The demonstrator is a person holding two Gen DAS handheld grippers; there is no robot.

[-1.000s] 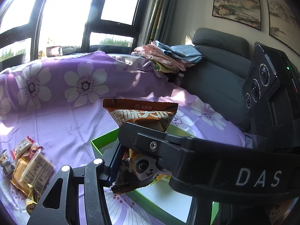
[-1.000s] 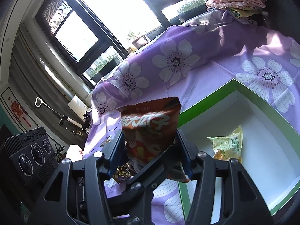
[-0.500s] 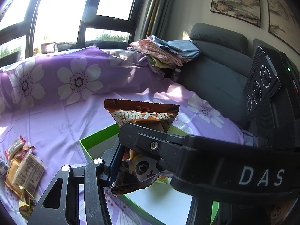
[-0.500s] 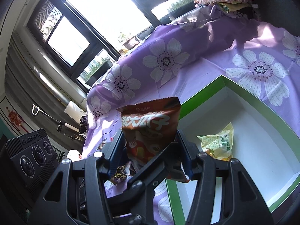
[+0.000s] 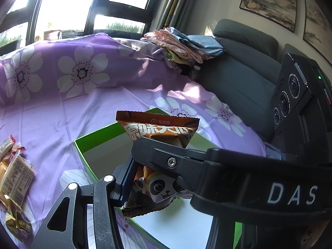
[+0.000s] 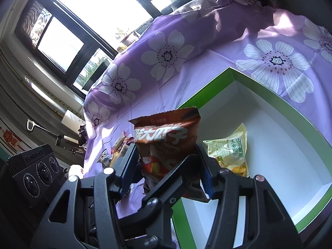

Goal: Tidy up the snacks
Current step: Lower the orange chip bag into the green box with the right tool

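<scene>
Gripping one brown packet from both sides: right gripper and left gripper are each clamping it, crossing one another. Packet is hanging over the near edge of the green box. A yellow packet is lying inside; loose snacks are sitting on the purple cloth.

Home living room. Dark grey upholstered sofa against wall, framed landscape paintings above it, tall black-framed windows with curtains, folded pastel laundry pile, purple white-flowered bedsheet draped as work surface (sunlit).
</scene>
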